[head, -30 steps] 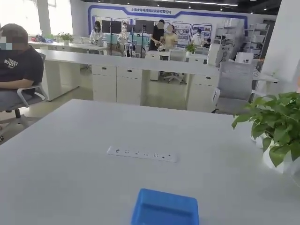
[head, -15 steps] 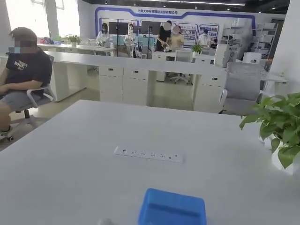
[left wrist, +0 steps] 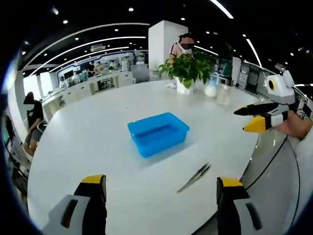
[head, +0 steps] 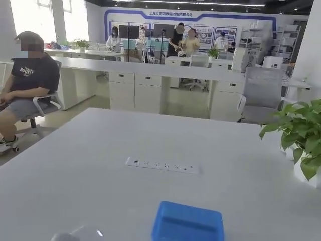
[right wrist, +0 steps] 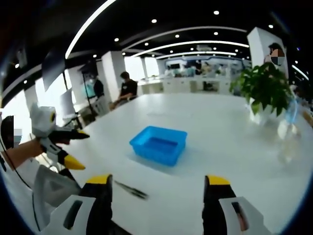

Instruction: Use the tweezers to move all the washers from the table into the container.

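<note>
The blue container (head: 188, 221) stands on the white table at the bottom edge of the head view. It lies ahead of both grippers, seen again as the blue container (left wrist: 158, 133) and the blue container (right wrist: 159, 144), and looks empty. Metal tweezers (left wrist: 194, 177) lie flat on the table in front of it, near the table edge; in the right gripper view the tweezers (right wrist: 131, 190) are blurred. My left gripper (left wrist: 161, 196) is open and holds nothing. My right gripper (right wrist: 157, 196) is open too. Each sees the other: the right gripper (left wrist: 239, 121), the left gripper (right wrist: 86, 152).
A white power strip (head: 162, 165) lies mid-table beyond the container. A potted plant (head: 301, 135) stands at the table's right side, with small bottles (left wrist: 217, 92) beside it. A seated person (head: 27, 80) is off to the left, past the table.
The head camera has shifted, so the whole scene slid slightly right and up. A pale blurred shape now shows at the bottom left edge. Nothing on the table has moved.
</note>
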